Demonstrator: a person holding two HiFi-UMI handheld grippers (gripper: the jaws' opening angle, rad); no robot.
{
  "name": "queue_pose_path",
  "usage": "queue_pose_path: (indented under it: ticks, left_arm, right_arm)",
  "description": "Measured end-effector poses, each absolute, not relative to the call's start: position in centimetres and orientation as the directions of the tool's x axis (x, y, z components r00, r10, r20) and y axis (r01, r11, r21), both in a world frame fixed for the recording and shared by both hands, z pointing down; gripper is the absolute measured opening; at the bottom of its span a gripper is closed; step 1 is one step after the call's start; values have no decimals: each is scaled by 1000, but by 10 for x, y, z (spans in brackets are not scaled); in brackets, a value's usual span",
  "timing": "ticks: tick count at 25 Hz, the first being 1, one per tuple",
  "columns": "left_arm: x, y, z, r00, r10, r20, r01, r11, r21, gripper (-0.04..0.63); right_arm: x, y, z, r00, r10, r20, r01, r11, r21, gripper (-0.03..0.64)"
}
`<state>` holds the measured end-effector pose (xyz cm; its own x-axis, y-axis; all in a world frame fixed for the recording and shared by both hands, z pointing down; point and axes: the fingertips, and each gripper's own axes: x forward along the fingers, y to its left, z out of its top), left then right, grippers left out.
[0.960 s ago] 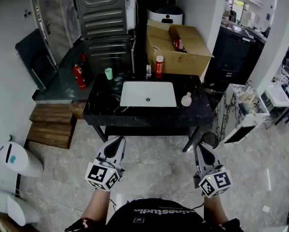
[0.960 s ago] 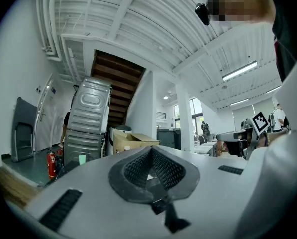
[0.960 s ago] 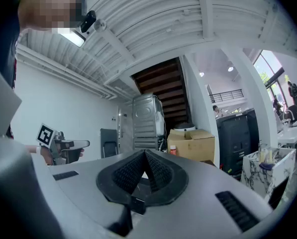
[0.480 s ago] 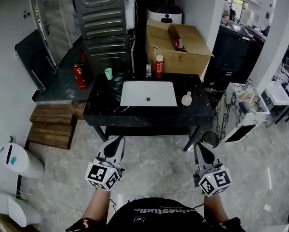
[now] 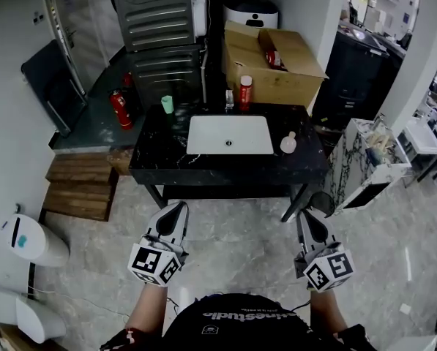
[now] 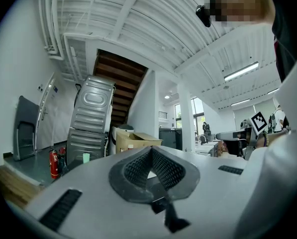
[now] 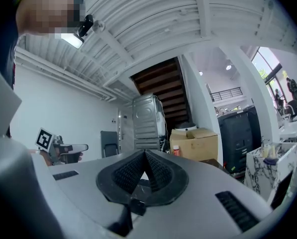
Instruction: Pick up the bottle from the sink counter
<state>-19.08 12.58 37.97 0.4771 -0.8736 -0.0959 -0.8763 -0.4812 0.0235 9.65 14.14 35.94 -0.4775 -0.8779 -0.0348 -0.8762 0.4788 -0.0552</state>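
A black sink counter (image 5: pixel 159 168) with a white basin (image 5: pixel 229 134) stands ahead of me. At its back edge stands a red bottle (image 5: pixel 245 92) with a white cap, also visible in the right gripper view as the red bottle (image 7: pixel 176 150). A small pale pink bottle (image 5: pixel 288 143) sits right of the basin. My left gripper (image 5: pixel 179 208) and right gripper (image 5: pixel 304 214) hang low over the floor, well short of the counter. Both are shut with nothing between their jaws, as seen on the left gripper (image 6: pixel 150 151) and the right gripper (image 7: pixel 145 156).
A green cup (image 5: pixel 167 104) and a faucet (image 5: pixel 229 99) stand at the counter's back. An open cardboard box (image 5: pixel 273 64) sits behind it, a fire extinguisher (image 5: pixel 118 108) to the left, a marble-patterned cabinet (image 5: pixel 364 163) to the right. Wooden steps (image 5: pixel 79 189) lie at the left.
The counter has slid slightly lower and nearer in the head view. Both grippers keep their place and stay shut.
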Motion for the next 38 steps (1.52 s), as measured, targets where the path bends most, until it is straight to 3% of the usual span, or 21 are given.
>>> queue_pose_path:
  ticks: [15,38]
  left_arm:
    - [-220,75,405,509,-856,-88,-857,-513,37,14]
    - [-119,-240,382,474,-879,-59,-881,-473,-25,14]
  right_arm:
    - [60,106,388,-470,-883,5,-882,469,-54,38]
    - [126,-227,387,-589,-808,-11,-806,588,-72,38]
